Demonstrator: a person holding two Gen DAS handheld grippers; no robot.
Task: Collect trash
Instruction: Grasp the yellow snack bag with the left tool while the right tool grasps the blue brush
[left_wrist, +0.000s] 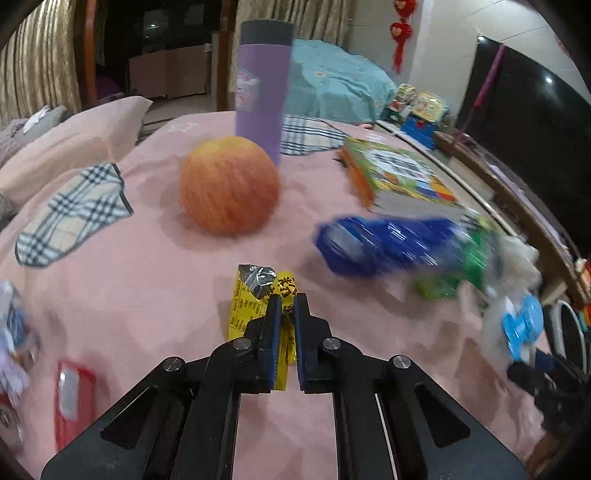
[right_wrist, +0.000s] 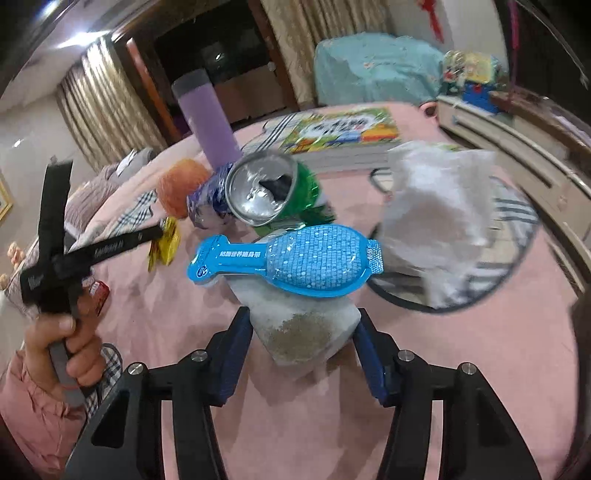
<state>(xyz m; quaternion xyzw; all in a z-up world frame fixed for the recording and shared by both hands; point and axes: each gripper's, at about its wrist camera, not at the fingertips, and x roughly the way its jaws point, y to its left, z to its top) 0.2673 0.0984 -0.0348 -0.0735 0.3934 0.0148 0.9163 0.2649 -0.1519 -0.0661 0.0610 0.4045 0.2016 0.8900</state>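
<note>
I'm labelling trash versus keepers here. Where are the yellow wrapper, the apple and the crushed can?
yellow wrapper (left_wrist: 246, 306): left wrist view, on its printed left half beside the fingers.
apple (left_wrist: 229, 184): left wrist view, middle of its front.
crushed can (right_wrist: 258, 192): right wrist view, on its silver top.

Glossy foil wrapper (left_wrist: 258, 295), matt cloth bedspread (left_wrist: 147, 277)

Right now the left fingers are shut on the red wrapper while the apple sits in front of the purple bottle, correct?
Not quite: the left wrist view shows the left gripper shut on the yellow wrapper, not a red one. The apple does sit in front of the purple bottle.
</note>
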